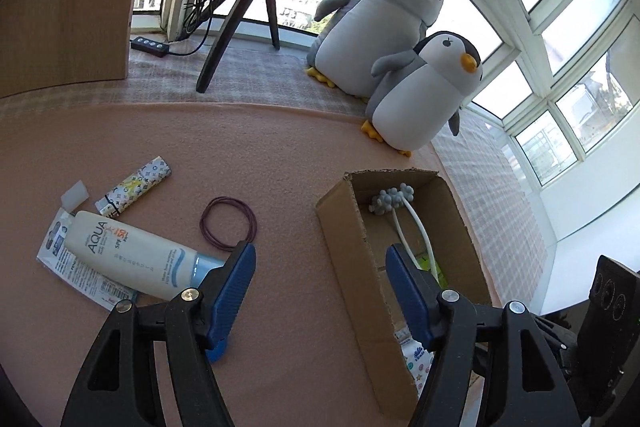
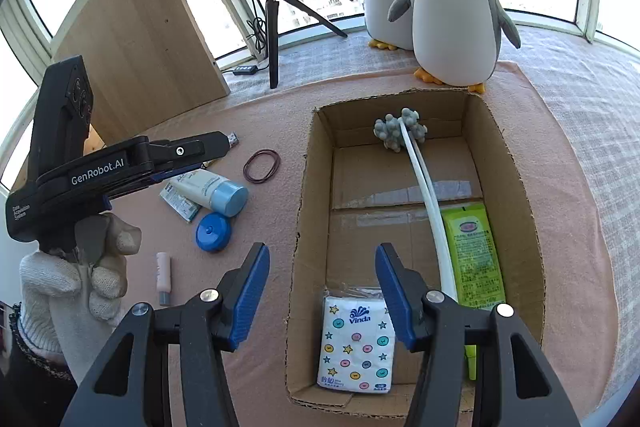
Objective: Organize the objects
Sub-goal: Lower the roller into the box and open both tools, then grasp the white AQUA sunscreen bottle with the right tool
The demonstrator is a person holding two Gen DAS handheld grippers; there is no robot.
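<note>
My left gripper (image 1: 320,267) is open and empty, hovering over the pink mat between a white AQUA sunscreen tube (image 1: 128,259) and a cardboard box (image 1: 344,227). Beside the tube lie brown hair ties (image 1: 228,223), a patterned stick (image 1: 136,187) and a printed sachet (image 1: 80,271). My right gripper (image 2: 322,287) is also open and empty above the near left wall of the box (image 2: 316,187). Inside the box lie a Vinda tissue pack (image 2: 356,343), a green packet (image 2: 474,255) and a grey-headed massager (image 2: 400,131) with white handles. A blue cap (image 2: 213,231) and a small pink tube (image 2: 163,277) rest left of the box.
Two plush penguins (image 2: 452,15) stand behind the box at the mat's far edge. A ring light on a tripod (image 2: 274,27) and a wooden board (image 2: 144,35) stand at the back left by the windows. A gloved hand (image 2: 76,283) holds the left gripper.
</note>
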